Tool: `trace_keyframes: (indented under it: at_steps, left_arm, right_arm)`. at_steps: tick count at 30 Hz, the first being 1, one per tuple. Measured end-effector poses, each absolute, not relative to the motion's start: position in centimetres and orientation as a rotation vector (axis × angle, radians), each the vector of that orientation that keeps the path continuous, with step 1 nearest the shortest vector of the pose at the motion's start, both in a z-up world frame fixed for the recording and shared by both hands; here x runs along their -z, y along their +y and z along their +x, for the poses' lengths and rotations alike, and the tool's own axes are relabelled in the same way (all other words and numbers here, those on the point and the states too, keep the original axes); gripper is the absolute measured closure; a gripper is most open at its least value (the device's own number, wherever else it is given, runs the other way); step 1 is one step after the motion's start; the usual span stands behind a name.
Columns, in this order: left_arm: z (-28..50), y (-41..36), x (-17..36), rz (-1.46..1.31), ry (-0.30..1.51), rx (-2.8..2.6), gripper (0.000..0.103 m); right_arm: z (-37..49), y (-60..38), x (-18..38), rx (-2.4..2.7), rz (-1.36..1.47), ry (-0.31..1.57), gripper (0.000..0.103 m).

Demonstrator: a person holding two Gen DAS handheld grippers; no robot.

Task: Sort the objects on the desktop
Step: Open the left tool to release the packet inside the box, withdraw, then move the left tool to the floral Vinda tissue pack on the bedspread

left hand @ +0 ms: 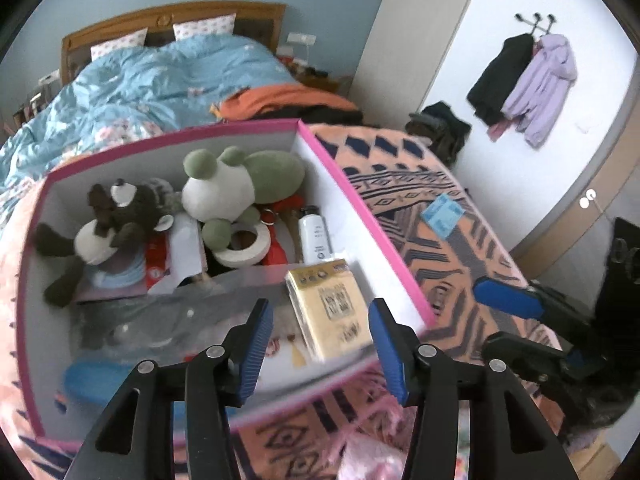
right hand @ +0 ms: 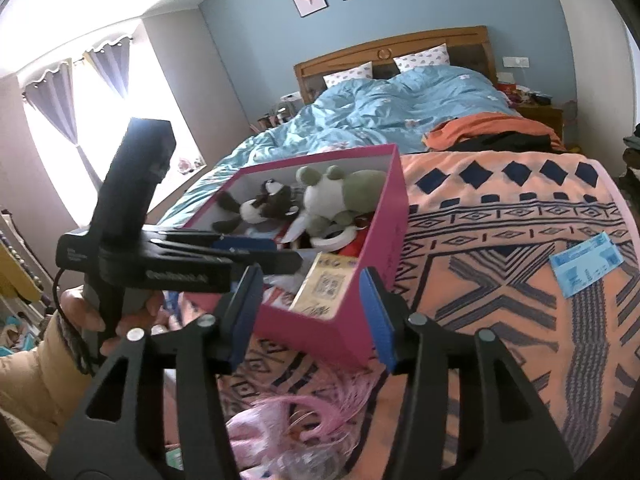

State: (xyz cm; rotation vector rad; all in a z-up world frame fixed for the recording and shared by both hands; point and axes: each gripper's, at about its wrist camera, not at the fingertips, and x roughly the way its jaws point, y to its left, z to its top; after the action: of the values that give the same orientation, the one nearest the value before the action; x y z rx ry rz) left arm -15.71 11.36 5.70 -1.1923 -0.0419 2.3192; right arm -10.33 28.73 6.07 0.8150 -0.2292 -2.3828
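The pink box [left hand: 362, 216] sits on the patterned blanket [left hand: 460, 240] on the bed. The yellow pack [left hand: 332, 308] leans inside the box against its wall at 3 o'clock, beside the white bottle [left hand: 316, 236]. Left tongs [left hand: 320, 346] are released, nothing gripped. Right tongs [right hand: 310, 316] are released and empty. A blue packet [right hand: 586, 264] lies on the blanket at 3 o'clock, well apart from the box.

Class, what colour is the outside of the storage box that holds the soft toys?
Pink outside, white inside; best seen in the right wrist view.
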Motion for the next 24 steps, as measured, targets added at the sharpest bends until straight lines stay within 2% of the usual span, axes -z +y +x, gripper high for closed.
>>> trace_keyframes:
  at_steps: [5,10,17,24]
  left_arm:
    - [-11.7,11.2,-6.5,-1.131,0.009,-2.308,0.044]
    - [-8.0,10.8,-5.2,-1.135,0.038,-2.254,0.044]
    - [-3.0,12.1,-0.6,-1.247,0.077,-2.073,0.044]
    - [0.1,14.2,2.4,-1.314,0.122,-1.972,0.044]
  right_arm:
    - [-7.6,28.2,-6.0,2.334,0.829,-0.208,0.048]
    - [-4.8,27.7,-5.2,2.307,0.863,-0.177,0.048]
    - [-0.6,28.5,-2.7,2.303,0.948,-0.158,0.048]
    - [2.7,29.5,0.5,2.274,1.044,-0.219,0.048]
